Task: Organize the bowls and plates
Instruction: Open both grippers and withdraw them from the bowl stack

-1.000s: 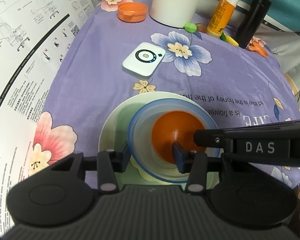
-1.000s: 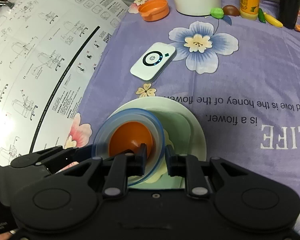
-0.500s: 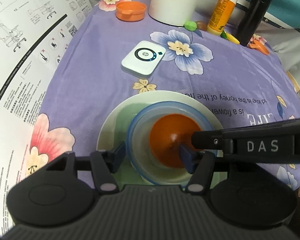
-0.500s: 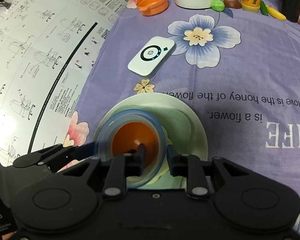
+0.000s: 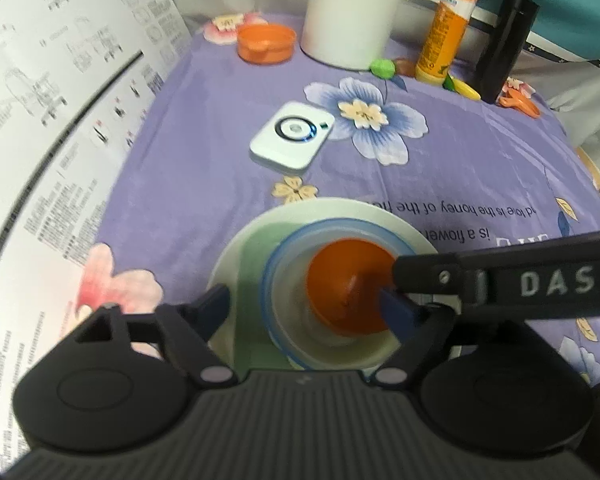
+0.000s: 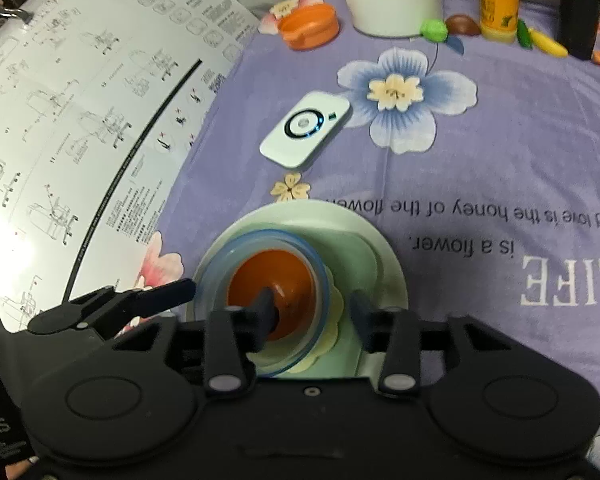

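A pale green plate [image 5: 256, 240] lies on the purple flowered cloth. On it stands a clear blue-rimmed bowl [image 5: 288, 312] with an orange bowl [image 5: 344, 280] nested inside. The stack also shows in the right wrist view: plate [image 6: 364, 236], blue-rimmed bowl [image 6: 220, 268], orange bowl [image 6: 268, 276]. My left gripper [image 5: 306, 304] is open, its fingers wide on either side of the blue-rimmed bowl. My right gripper [image 6: 314, 308] is open, one finger inside the orange bowl, the other outside the bowls over the plate.
A white device [image 5: 292, 136] lies beyond the plate. At the back stand a small orange dish [image 5: 266, 42], a white cylinder [image 5: 348, 12], an orange bottle [image 5: 446, 28] and a black bottle [image 5: 500, 48]. A large printed instruction sheet [image 5: 40, 120] covers the left.
Both grippers have opened wider around the bowl stack. The left gripper's fingers spread from the blue-rimmed bowl's sides; the right gripper released the bowls' rim. The stack rests on the plate.
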`<state>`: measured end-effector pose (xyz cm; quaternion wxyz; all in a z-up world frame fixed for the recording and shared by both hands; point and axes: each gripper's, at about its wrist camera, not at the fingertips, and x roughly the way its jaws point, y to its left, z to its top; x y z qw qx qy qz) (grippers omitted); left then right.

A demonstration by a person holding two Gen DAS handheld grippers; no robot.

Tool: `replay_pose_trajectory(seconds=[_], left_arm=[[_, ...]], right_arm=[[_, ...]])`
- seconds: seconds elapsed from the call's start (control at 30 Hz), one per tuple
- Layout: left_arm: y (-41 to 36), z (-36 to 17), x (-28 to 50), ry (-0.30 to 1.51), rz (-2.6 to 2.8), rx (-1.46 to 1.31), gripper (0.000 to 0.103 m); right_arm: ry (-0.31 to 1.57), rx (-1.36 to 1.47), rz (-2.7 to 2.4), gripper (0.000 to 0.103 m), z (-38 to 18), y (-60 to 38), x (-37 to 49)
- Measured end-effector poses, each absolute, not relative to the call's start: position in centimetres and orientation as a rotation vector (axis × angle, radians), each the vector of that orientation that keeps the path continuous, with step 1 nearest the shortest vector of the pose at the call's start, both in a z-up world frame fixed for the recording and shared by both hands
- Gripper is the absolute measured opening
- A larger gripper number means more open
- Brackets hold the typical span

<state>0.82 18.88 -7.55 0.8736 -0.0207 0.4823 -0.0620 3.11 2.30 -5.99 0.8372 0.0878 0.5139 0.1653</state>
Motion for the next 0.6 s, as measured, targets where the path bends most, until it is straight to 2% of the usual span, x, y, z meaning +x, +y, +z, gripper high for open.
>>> replay_pose_trajectory(seconds=[0.03,0.1,0.13,0.27,0.33,0.6], left_arm=[[18.8,-7.2,0.6,0.992,-0.124,-0.033,0.095],[18.8,-6.4,0.1,0.957,-0.117,-0.018,0.100],[18.8,-5.9,-0.2,0.941,-0.116,-0.010,0.102],[18.9,-4.4,-1.6,0.886,-0.119,0.020,0.103],[19.1,-3.9,-2.4,0.870,-0.122,0.026,0.103],[19.7,-2.8,-6.0,0.824,-0.145,0.034,0.103]], right_arm=[[1.073,0.184,0.350,0.056,-5.6,2.1,2.9],[1.046,0.188,0.356,0.069,-4.9,1.7,2.4],[1.028,0.188,0.357,0.079,-4.4,1.4,2.2],[0.969,0.194,0.354,0.100,-2.9,0.1,0.7],[0.943,0.202,0.350,0.103,-2.2,-0.8,-0.1],[0.890,0.161,0.358,0.103,-1.3,-3.2,-3.9]])
